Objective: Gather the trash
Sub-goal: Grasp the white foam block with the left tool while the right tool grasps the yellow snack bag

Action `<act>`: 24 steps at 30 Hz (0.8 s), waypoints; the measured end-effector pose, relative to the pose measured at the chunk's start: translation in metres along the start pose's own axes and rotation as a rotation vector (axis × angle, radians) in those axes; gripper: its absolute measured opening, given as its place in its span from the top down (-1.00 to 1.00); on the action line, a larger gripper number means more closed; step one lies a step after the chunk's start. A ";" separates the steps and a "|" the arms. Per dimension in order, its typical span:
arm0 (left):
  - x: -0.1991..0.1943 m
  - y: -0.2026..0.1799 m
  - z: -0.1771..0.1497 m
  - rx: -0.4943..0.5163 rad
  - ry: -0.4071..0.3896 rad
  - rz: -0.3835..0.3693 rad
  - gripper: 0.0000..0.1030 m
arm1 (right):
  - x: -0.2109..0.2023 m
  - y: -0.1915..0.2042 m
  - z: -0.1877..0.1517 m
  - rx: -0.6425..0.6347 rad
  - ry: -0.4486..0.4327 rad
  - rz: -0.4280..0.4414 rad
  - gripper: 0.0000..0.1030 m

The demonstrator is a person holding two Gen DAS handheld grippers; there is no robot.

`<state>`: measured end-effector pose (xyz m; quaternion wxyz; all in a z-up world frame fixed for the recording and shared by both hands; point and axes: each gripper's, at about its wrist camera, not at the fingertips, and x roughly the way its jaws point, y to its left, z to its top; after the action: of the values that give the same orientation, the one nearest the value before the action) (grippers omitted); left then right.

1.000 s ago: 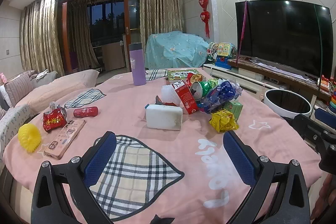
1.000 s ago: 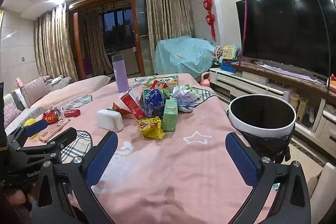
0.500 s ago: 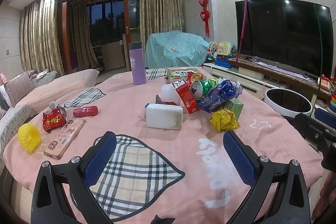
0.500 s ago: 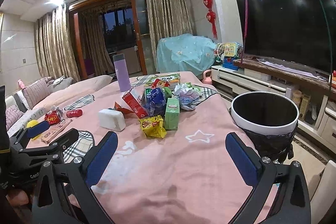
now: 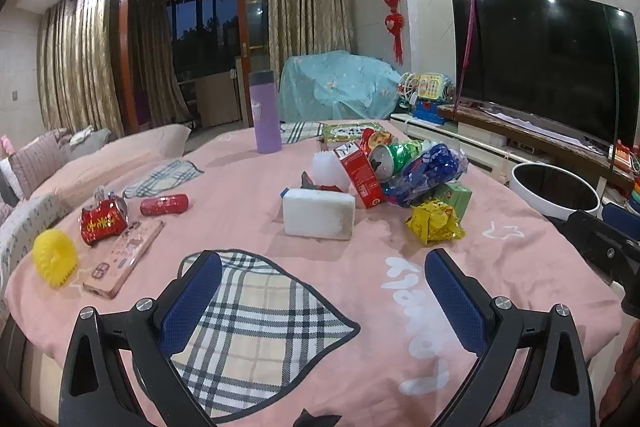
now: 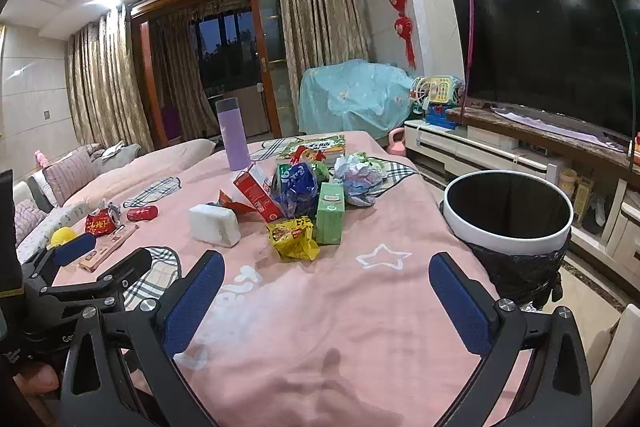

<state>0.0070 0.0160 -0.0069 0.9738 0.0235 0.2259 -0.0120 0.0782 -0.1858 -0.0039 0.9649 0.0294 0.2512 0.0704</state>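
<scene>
Left hand-held gripper: my left hand-held gripper [image 5: 322, 291] fills the bottom of its own view with its blue-padded fingers [image 5: 191, 297] spread wide; nothing sits between them and they touch nothing. In the right view it shows at lower left [image 6: 102, 253].
Right hand-held gripper: my right hand-held gripper [image 6: 326, 293] is also spread wide at the bottom of its frame, holding nothing and hanging over the pink cloth-covered surface [image 6: 340, 307].
Trash pile: centre of both views, well beyond my fingers. It holds a crumpled yellow foil snack wrapper [image 6: 294, 239], a green drink carton [image 6: 331, 213] lying just beside it, a tilted red carton [image 6: 256, 193], a blue plastic bag [image 6: 296, 187], a crushed green can [image 5: 394, 157] and a wad of pale crumpled paper [image 6: 358, 179].
White block: a white rectangular foam-like block [image 5: 319, 213] lies on the surface just left of the pile.
Bin: a round white-rimmed trash bin with a black liner [image 6: 508, 223] stands off the surface's edge at the right of the frame, its mouth open.
Left side of the surface: a yellow spiky ball [image 5: 55, 257], a pink phone [image 5: 124, 257], a red foil packet [image 5: 103, 221] and a small red can [image 5: 164, 204].
Far side: a tall purple flask [image 5: 265, 117] stands upright.
</scene>
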 end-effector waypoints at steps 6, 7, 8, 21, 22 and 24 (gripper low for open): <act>0.026 0.013 0.006 -0.031 0.079 -0.005 -0.78 | 0.016 0.003 0.005 -0.001 0.043 0.028 -0.96; 0.030 0.014 0.007 -0.031 0.089 -0.002 -0.77 | 0.020 0.004 0.006 0.000 0.053 0.034 -0.94; 0.035 0.015 0.009 -0.032 0.101 0.000 -0.76 | 0.024 0.004 0.007 0.002 0.065 0.041 -0.91; 0.121 0.023 0.055 -0.003 0.233 -0.028 -0.82 | 0.115 0.008 0.011 0.068 0.327 0.151 -0.34; 0.126 0.023 0.058 0.000 0.237 -0.028 -0.85 | 0.121 0.007 0.011 0.079 0.342 0.158 -0.33; 0.141 0.026 0.064 0.003 0.250 -0.029 -0.89 | 0.132 0.006 0.013 0.093 0.369 0.164 -0.32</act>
<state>0.1622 0.0370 -0.0108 0.9378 0.0228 0.3457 -0.0235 0.1975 -0.1602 -0.0557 0.8911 0.0810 0.4235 0.1413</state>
